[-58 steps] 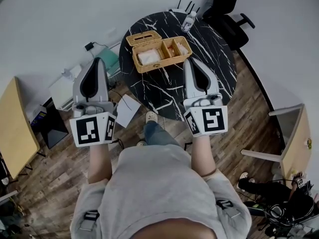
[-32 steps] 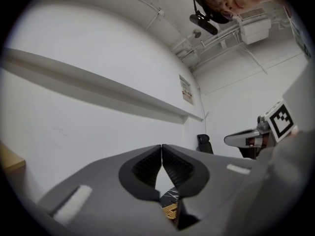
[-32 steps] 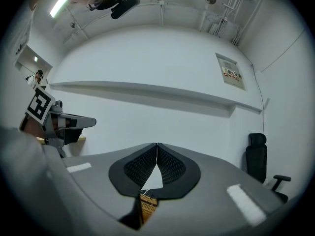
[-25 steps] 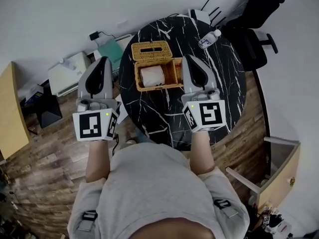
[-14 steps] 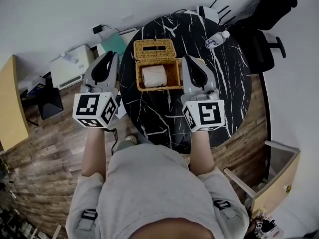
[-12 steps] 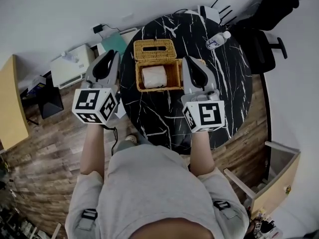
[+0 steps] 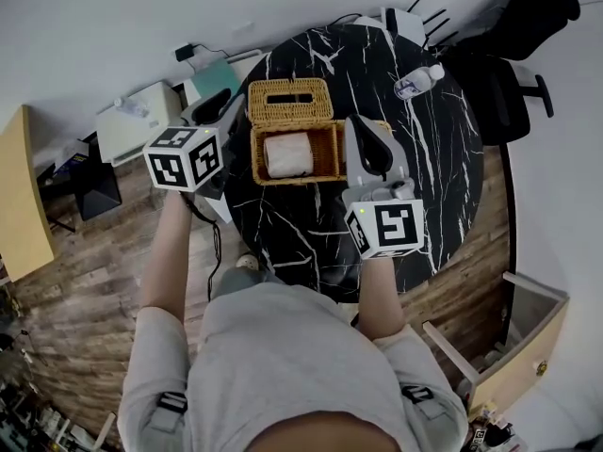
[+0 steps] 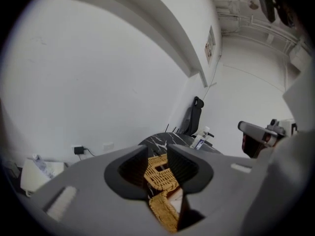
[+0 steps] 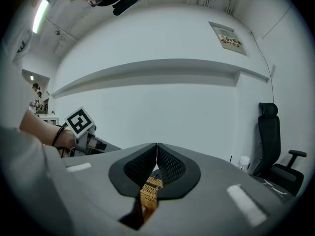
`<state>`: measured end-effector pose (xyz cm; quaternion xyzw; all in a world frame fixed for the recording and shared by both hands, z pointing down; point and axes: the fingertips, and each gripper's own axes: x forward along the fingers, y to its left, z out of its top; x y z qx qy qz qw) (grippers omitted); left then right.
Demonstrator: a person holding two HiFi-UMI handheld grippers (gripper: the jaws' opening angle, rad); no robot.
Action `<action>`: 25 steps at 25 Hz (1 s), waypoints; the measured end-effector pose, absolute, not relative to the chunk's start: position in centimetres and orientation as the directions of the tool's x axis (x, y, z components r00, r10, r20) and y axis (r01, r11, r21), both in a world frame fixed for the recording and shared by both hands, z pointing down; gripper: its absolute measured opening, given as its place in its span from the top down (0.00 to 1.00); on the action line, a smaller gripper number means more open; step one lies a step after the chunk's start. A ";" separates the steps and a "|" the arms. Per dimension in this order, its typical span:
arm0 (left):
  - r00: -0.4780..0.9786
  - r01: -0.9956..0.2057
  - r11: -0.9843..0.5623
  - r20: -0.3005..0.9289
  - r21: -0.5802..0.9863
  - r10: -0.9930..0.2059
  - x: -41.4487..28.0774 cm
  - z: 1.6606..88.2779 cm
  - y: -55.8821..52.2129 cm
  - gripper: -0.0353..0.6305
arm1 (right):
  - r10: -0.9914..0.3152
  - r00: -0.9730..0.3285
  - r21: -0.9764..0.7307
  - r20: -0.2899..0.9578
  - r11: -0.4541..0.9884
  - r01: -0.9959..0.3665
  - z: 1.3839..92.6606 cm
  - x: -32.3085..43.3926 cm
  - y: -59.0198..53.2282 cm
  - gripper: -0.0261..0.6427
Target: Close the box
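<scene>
Two grippers in your hands flank a wicker box on the black marble table, and none of the closing is done yet. The box's lid lies thrown back beyond the hinge, slotted face up. A white tissue roll sits exposed in the open compartment.

Your left gripper hangs near the lid's left end, by the table's left edge. Its jaws are opening, the pads apart with nothing pressed between them, and the lid's weave shows through the gap, farther on. Your right gripper lies over the right-hand part of the box, its tips drawn together. A strip of wicker shows in the slit below the tips; whether it is nipped there or only seen beyond cannot be told. A water bottle stands well apart at the table's far right and plays no part.

Everything is left to do, by the look of it. The lid must be taken at its free edge, swung up over the hinge toward you and lowered onto the rim, provided the roll sits low enough not to prop it. Your left side seems the one readying for that grasp.
</scene>
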<state>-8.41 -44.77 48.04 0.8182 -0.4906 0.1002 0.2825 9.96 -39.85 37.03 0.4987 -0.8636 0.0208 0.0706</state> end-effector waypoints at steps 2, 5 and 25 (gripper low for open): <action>0.511 -0.850 -0.339 0.472 0.404 -0.719 -8.2 49.6 -45.5 0.71 | -0.855 -0.498 0.026 0.147 0.506 -0.862 37.4 10.0 -40.2 0.95; 0.515 -0.843 -0.294 0.517 0.451 -0.684 -8.3 51.9 -46.3 0.69 | -0.850 -0.505 0.013 0.153 0.512 -0.859 38.1 10.0 -40.8 0.95; 0.615 -0.648 0.019 0.537 0.761 -0.578 -7.8 60.8 -49.2 0.69 | -0.824 -0.528 -0.056 0.204 0.529 -0.847 42.4 10.5 -43.2 0.95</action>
